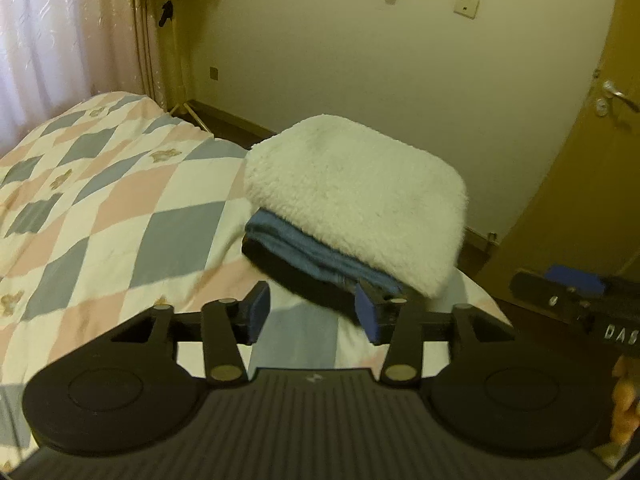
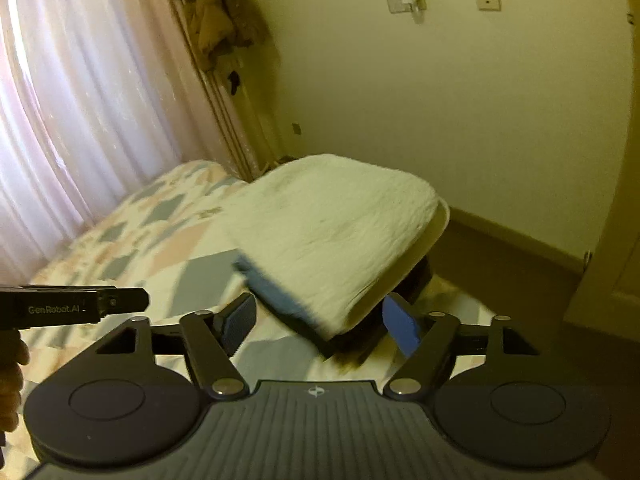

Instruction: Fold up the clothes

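Bed (image 1: 100, 208) with checked quilt fills the left of both views, curtain (image 2: 60, 100) behind it, wall and door (image 1: 580, 160) to the right. Stack of clothes (image 1: 352, 216) sits at the bed's near right corner, close to the edge: white fleece piece (image 2: 332, 232) on top, blue piece (image 1: 316, 256) under it, black piece (image 1: 304, 280) at the bottom, all lying folded flat. Stack's long axis runs diagonally, from near-left toward the far right corner; the folded front edges face the tongs. Left tongs (image 1: 316, 312) wide open, holding nothing, right pad just at the black layer's near edge; cannot tell if it touches. Right tongs (image 2: 320, 320) also wide open and empty, stack's near corner sits between the jaws. Judgement: this fits either squaring up a finished stack or about to take a piece off it; frames don't settle which. Either way, keep both tongs low and level, work from the near edge, move them together so the layers don't shear, and don't push toward the bed edge. Right view is motion-blurred, so fine contact is unclear.
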Available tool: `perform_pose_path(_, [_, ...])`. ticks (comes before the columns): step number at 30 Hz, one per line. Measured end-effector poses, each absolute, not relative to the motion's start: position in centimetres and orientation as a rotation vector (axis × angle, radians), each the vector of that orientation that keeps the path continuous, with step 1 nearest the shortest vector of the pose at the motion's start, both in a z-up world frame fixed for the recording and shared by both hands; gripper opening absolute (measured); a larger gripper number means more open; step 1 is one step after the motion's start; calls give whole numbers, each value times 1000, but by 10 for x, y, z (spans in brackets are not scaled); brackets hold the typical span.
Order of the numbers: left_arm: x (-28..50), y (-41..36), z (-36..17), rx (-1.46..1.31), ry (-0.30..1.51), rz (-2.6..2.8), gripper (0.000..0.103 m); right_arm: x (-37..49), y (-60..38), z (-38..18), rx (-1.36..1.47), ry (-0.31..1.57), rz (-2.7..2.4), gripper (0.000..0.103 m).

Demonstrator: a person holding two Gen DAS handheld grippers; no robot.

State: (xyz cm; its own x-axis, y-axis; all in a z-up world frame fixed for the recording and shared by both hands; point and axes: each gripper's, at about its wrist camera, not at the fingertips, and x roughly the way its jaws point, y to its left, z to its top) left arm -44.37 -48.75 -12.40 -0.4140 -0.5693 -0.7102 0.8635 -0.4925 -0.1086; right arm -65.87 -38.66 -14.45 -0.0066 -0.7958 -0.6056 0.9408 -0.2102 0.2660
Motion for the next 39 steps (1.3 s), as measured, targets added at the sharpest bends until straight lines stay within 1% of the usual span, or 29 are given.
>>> perform_pose_path(1, [-435, -479, -114, 763, 588, -2002, 57, -650, -379, -137, 775, 247, -1612, 81])
perform_pose_path(2, [-428, -471, -104, 760, 581, -2002, 61, -641, -372, -129, 771, 251, -1613, 82])
perform_pose_path(3, [-421, -463, -95, 754, 568, -2002, 65, -632, -366, -120, 769, 250, -1617, 86])
perform_pose_path(4, [-413, -453, -84, 745, 553, -2001, 66, -625, -361, -113, 770, 243, -1623, 91])
perform_pose_path(8, [-388, -428, -49, 726, 506, -1996, 69, -598, -338, -85, 760, 201, -1642, 95])
perform_pose_path(10, [-377, -416, -35, 715, 481, -2000, 74, -586, -326, -76, 747, 188, -1656, 98])
perform_pose_path(14, [-363, -399, -18, 696, 440, -2009, 77, -578, -308, -66, 750, 187, -1682, 100])
perform_pose_path(16, [-359, -393, -13, 691, 433, -2023, 79, -574, -299, -62, 753, 188, -1695, 101])
perform_pose_path(20, [-358, -379, -8, 696, 413, -2048, 81, -567, -281, -54, 761, 190, -1721, 101])
perform_pose_path(22, [-360, -376, -8, 695, 413, -2060, 85, -564, -272, -49, 764, 191, -1734, 101])
perform_pose_path(24, [-361, -374, -9, 696, 418, -2062, 87, -561, -264, -45, 768, 191, -1744, 101])
perform_pose_path(29, [-368, -371, -12, 744, 410, -2036, 88, -557, -262, -35, 774, 198, -1749, 102])
perform_pose_path(32, [-374, -368, -14, 778, 381, -2019, 93, -554, -259, -30, 779, 210, -1776, 103])
perform_pose_path(34, [-375, -366, -15, 784, 374, -2011, 99, -552, -259, -28, 797, 242, -1805, 103])
perform_pose_path(39, [-373, -361, -23, 805, 403, -2003, 102, -546, -263, -30, 831, 339, -1879, 103])
